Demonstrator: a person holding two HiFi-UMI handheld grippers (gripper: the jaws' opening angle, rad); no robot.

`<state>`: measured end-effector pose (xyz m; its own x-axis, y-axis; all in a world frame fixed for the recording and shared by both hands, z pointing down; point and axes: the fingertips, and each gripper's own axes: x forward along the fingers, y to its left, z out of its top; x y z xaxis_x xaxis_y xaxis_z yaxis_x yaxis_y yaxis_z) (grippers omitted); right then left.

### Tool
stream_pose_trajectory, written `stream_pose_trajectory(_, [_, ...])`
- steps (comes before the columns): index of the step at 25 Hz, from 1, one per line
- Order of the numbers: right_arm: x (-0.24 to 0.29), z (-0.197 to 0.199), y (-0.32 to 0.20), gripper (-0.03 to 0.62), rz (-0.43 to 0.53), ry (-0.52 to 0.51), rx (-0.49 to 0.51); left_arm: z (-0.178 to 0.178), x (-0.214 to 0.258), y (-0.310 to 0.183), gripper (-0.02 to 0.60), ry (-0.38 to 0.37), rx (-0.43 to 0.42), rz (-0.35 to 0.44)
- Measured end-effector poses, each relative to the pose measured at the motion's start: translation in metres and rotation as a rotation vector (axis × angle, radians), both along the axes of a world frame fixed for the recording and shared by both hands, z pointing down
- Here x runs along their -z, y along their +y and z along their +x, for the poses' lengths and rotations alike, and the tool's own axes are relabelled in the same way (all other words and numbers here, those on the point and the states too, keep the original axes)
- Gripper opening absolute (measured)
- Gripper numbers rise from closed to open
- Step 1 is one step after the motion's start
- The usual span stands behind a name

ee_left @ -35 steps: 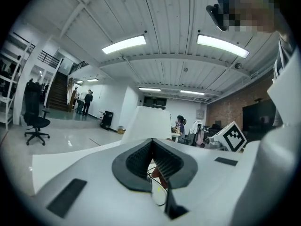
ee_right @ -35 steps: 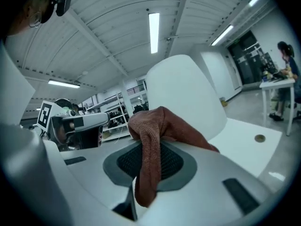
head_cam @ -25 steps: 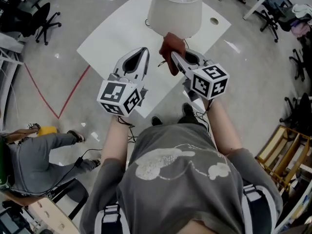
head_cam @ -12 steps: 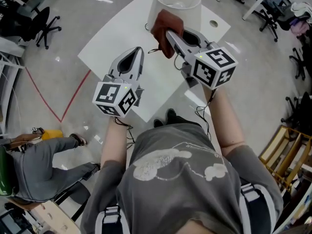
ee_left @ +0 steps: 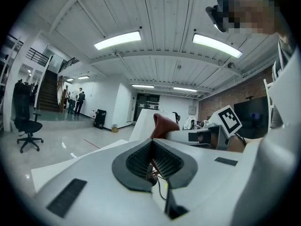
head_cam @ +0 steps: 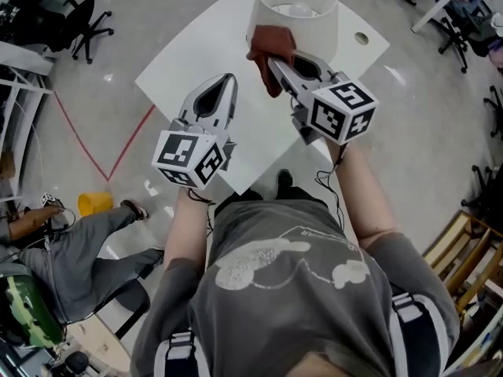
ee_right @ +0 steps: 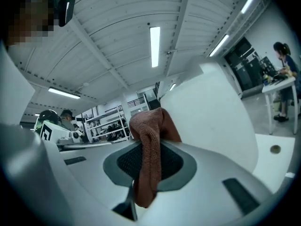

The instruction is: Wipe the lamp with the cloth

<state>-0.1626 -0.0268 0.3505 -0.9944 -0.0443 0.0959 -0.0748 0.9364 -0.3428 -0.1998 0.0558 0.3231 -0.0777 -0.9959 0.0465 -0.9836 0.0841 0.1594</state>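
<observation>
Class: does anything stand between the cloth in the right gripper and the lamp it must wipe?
Nothing visible does. The cloth, pinched in the right gripper, is at the lamp shade's near side and seems to touch it. The left gripper, shut and empty, is off to the side.

A white desk (head_cam: 185, 65) stands on the glossy grey floor (head_cam: 126, 30). The lamp (head_cam: 310, 18) stands near its far edge, with a small round hole (head_cam: 361, 38) in the desktop beside it.
</observation>
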Motion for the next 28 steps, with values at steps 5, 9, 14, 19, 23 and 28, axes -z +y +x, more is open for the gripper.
stream_pose_trajectory(5, [-0.044, -0.014, 0.018, 0.058, 0.006, 0.103, -0.002, -0.020, -0.011, 0.003, 0.006, 0.019, -0.037, -0.008])
stream_pose_trajectory(9, [-0.068, -0.017, 0.020, 0.058, -0.019, 0.141, -0.078, -0.033, -0.012, -0.001, 0.006, 0.017, -0.109, -0.001])
stream_pose_trajectory(14, [-0.086, -0.032, 0.031, 0.058, -0.052, 0.193, -0.171, -0.066, -0.007, 0.002, 0.006, 0.020, -0.170, 0.012])
stream_pose_trajectory(19, [-0.066, -0.053, 0.040, 0.058, -0.023, 0.172, -0.241, -0.094, -0.008, 0.004, 0.006, 0.036, -0.229, 0.028])
stream_pose_trajectory(23, [-0.013, -0.066, 0.032, 0.058, 0.035, 0.090, -0.327, -0.111, -0.004, 0.000, 0.006, 0.045, -0.288, 0.048])
stream_pose_trajectory(28, [0.056, -0.058, 0.003, 0.058, 0.093, -0.037, -0.478, -0.106, 0.004, -0.008, 0.006, 0.035, -0.379, 0.068])
